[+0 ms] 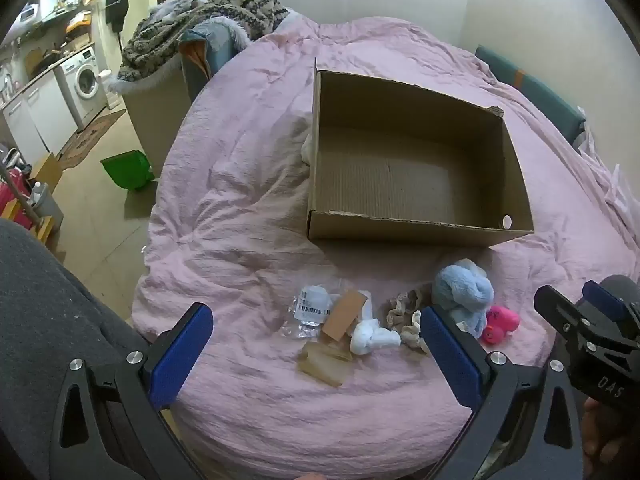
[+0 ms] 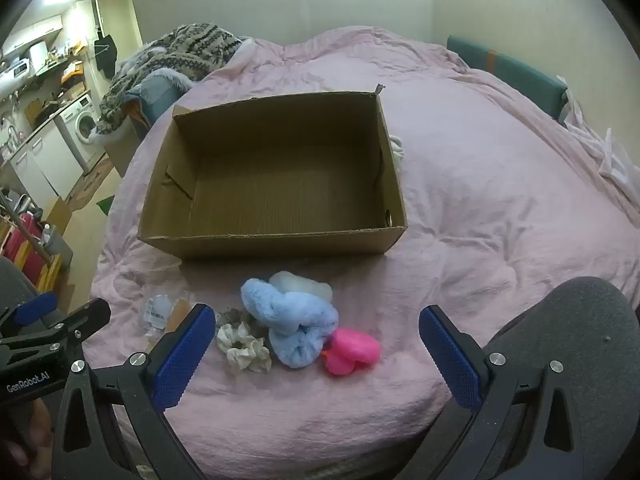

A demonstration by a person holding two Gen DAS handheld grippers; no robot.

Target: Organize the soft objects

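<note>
Room: bedroom opening onto a kitchen corner with a washer, far beyond the fingers.
Bed (image 1: 248, 184): pink crumpled duvet carrying everything; soft, so things will sink a little when pressed.
Box (image 2: 276, 246): open cardboard, empty inside, past the soft things and ahead of both pairs of fingers.
Left gripper (image 1: 316, 354): fingers spread as wide as they go, holding nothing; tilted down over the bags and sock.
Right gripper (image 2: 318, 352): fingers likewise fully apart and empty; the plush, scrunchie and duck lie between them.
Blue plush (image 2: 292, 320): fluffy, light, squashy; likely best pinched across its thick middle.
Pink duck (image 2: 352, 350): touching the plush on its right; looks smooth and rubbery, may slip, so take it across the body.
Scrunchie (image 2: 244, 346): cream, limp, beside the right gripper's left finger; pinch a fold.
White sock (image 1: 374, 338): rolled, soft, between the left fingers.
Bags (image 1: 316, 312): clear plastic and brown card, slippery, probably not soft goods.
Hidden: a white cloth behind the box, mostly covered; a pale item behind the plush, unclear.
</note>
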